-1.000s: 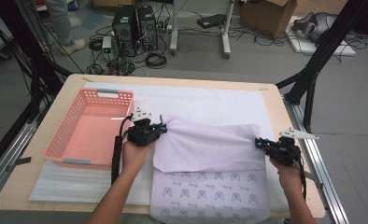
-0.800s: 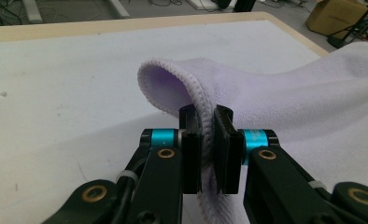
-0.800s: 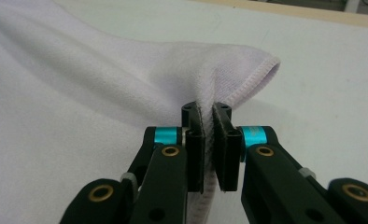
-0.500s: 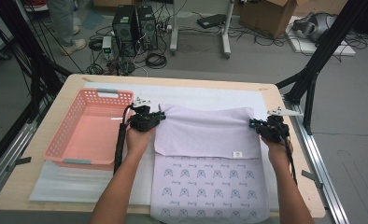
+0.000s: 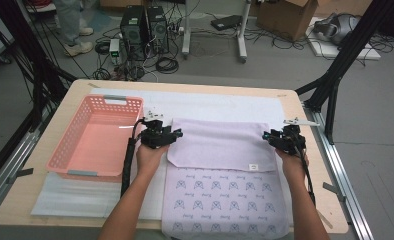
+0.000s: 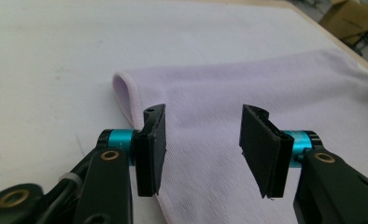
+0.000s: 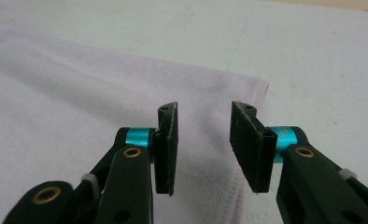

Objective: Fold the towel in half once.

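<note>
2 layers of lilac patterned cloth (image 5: 220,145) folded over on white padding (image 5: 220,105) atop the wooden table (image 5: 305,165), right of a pink basket (image 5: 92,145). 2 grippers at the fold's far corners: left gripper (image 6: 203,140) above the left corner, jaws just opened, apart, pressing nothing; right gripper (image 7: 203,140) above the right corner, jaws just opened, apart, cloth lying loose beneath.

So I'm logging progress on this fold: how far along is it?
Done: the lilac cloth is folded once, its plain upper half lying over the printed half. In hand: left claw and right claw have just been opening, jaws apart over the fold's corners, nothing clamped. Left: probably further folds, perhaps the pink basket.
</note>
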